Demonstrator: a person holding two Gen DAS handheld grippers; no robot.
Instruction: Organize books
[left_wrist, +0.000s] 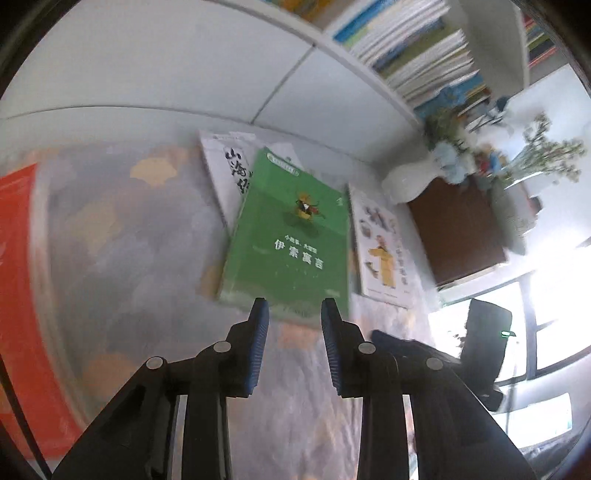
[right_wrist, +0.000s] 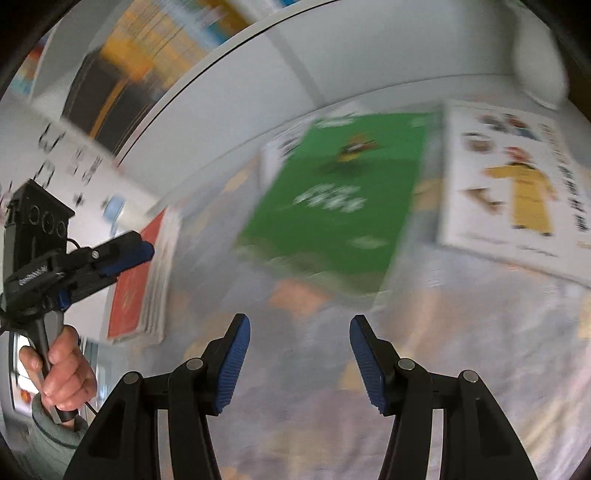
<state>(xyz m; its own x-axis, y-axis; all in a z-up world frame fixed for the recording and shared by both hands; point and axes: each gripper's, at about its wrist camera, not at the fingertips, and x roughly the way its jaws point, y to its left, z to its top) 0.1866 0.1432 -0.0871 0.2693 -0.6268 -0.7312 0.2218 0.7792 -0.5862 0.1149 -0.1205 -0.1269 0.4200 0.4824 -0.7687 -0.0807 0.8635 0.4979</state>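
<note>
Looking down both hand-held grippers, we count three books lying together on the desk (left_wrist: 122, 236), which wears a pale patterned cover: a green book (left_wrist: 288, 236) on top, overlapping a white book with black brush lettering (left_wrist: 225, 166) on its left, and a white picture book with a yellow-robed figure (left_wrist: 384, 251) just right of it. A fourth, the red book (right_wrist: 136, 284), lies well apart at the left, cut off in the left wrist view. Our left hand-held gripper (left_wrist: 294, 308) stands narrowly parted, empty, near the green book's near edge; our right hand-held gripper (right_wrist: 300, 325) gapes wider, also empty. Far right stand a white vase (left_wrist: 410, 181) with flowers and a shelf of books (left_wrist: 417, 48), too blurred to count. The right wrist view is smeared throughout.
</note>
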